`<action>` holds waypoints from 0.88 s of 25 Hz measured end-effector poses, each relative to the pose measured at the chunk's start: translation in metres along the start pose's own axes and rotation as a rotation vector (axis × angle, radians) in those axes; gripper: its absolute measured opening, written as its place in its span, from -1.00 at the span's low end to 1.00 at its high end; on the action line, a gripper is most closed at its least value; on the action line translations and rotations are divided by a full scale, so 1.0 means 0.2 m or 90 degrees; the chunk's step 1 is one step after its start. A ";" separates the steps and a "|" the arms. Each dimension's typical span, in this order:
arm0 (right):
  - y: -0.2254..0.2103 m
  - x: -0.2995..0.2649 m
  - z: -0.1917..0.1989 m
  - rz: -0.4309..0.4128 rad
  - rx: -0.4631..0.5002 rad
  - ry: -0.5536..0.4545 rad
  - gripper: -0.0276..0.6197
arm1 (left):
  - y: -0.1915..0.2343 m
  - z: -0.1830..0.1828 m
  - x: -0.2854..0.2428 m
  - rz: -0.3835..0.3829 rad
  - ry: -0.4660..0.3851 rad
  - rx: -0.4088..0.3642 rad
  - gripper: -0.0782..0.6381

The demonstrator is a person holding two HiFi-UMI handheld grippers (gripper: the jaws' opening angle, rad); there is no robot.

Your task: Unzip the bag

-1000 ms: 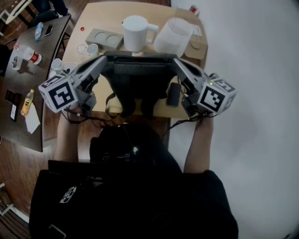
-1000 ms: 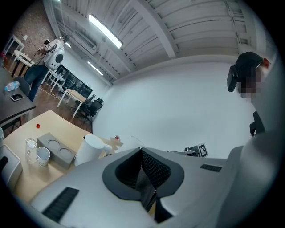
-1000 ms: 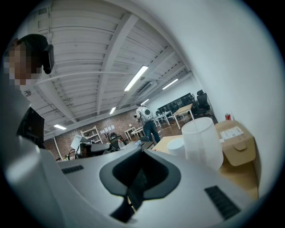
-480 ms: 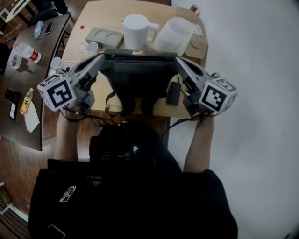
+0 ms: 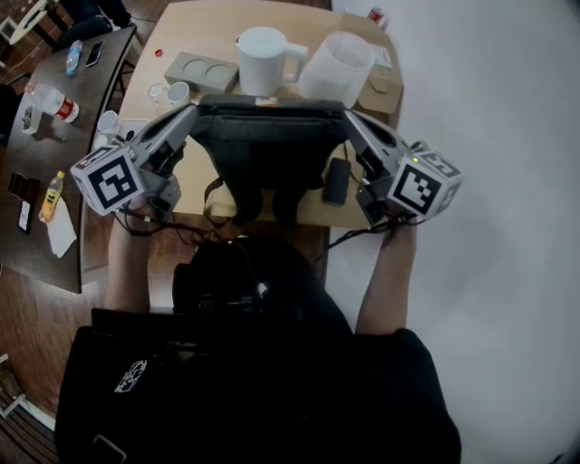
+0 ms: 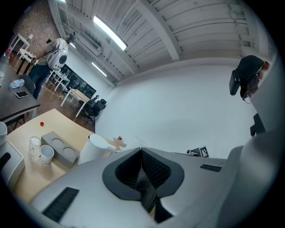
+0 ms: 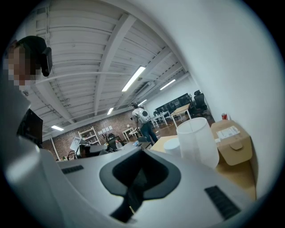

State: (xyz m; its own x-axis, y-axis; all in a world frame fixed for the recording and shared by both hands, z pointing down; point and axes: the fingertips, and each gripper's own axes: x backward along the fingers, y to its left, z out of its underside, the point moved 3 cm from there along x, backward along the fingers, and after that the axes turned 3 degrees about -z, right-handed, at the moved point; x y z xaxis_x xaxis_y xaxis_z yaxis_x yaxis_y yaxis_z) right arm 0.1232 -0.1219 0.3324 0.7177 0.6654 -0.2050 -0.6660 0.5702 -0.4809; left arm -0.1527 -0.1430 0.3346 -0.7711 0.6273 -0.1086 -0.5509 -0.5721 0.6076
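My left gripper (image 5: 193, 111) had its jaws pressed together on a thin dark strip (image 6: 147, 192) at one top corner of the bag (image 5: 267, 149), and my right gripper (image 5: 347, 116) was likewise closed on a dark strip (image 7: 132, 193) at the other corner; whether either strip was the zip pull or only a fabric tab I could not tell. The bag lay on the table (image 5: 195, 27), spanning from one set of tips to the other. As I judged it, the step wanted one gripper to anchor its corner while the other drew along the top seam, in line with the zip, low and level, the cloth taut so the slider would not snag, and without shoving the bag into the white jug (image 5: 263, 62) just beyond it. Past my left tips sat a grey tray (image 5: 203, 72) with two round hollows; past my right tips stood a translucent tub (image 5: 337, 68) and a cardboard box (image 5: 382, 86). The box's label was too small to read, the bag showed no brand, and the only clear print was the square markers on my grippers' cubes (image 5: 111, 179)
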 end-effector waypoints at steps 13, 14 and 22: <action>-0.01 0.01 -0.02 0.007 0.014 0.004 -0.88 | 0.03 0.00 0.01 -0.014 -0.005 0.000 -0.77; -0.02 0.02 -0.02 0.008 0.012 0.005 -0.88 | 0.03 0.00 0.02 -0.016 -0.006 0.001 -0.77; -0.09 0.04 0.01 0.017 -0.010 0.000 -0.88 | 0.05 0.00 0.02 -0.020 -0.008 0.004 -0.77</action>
State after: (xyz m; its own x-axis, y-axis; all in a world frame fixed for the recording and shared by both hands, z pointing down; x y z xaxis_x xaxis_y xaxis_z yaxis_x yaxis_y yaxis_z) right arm 0.1408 -0.1258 0.3410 0.6997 0.6805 -0.2177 -0.6818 0.5448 -0.4882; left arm -0.1615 -0.1465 0.3401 -0.7492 0.6518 -0.1173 -0.5730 -0.5491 0.6084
